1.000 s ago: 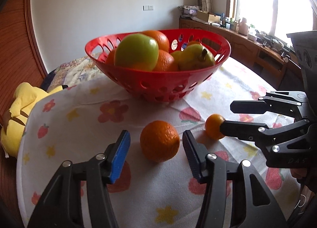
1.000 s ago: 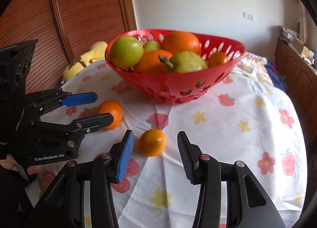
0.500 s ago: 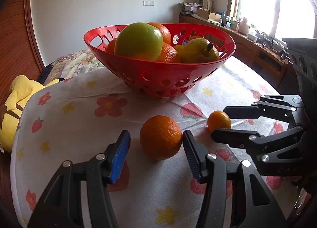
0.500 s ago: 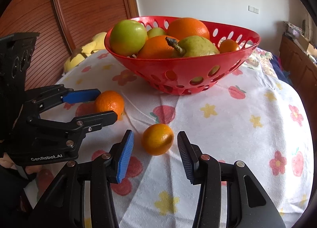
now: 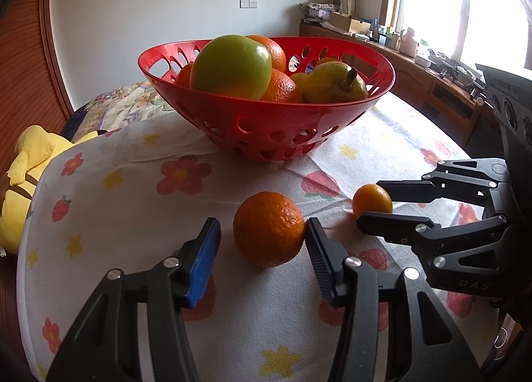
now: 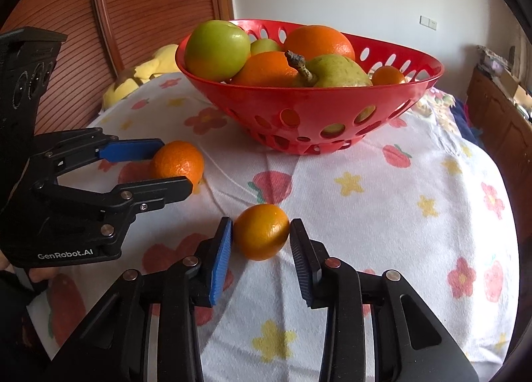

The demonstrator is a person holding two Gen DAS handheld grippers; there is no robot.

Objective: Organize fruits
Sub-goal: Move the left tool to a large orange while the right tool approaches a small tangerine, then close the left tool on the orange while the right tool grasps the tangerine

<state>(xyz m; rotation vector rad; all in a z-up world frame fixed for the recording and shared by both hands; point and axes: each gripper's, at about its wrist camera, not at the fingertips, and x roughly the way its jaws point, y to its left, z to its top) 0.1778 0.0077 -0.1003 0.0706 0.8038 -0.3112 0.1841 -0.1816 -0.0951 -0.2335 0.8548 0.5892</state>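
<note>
A red basket (image 5: 266, 129) (image 6: 316, 116) holds a green apple, a pear and oranges. On the flowered cloth in front of it lie two loose fruits. The large orange (image 5: 267, 239) (image 6: 179, 159) sits between the jaws of my left gripper (image 5: 261, 230) (image 6: 174, 166), which are closing. The right pad touches its skin, and the blue left pad stands a little off it. My right gripper (image 6: 261, 225) (image 5: 370, 202) is shut on the small orange (image 6: 261, 237) (image 5: 372, 197), with both pads against its sides. Both fruits rest on the table.
The flowered tablecloth (image 5: 133, 209) covers a round table whose edge curves close on the left and front. A yellow plush toy (image 5: 23, 182) lies beyond the left edge. A wooden sideboard (image 5: 442, 89) runs under the window, and a wood-panel door (image 6: 133, 16) stands behind.
The right jaws have narrowed onto the small orange. The left jaws have narrowed slightly around the large orange. Both cameras sit a little lower and nearer the basket.
</note>
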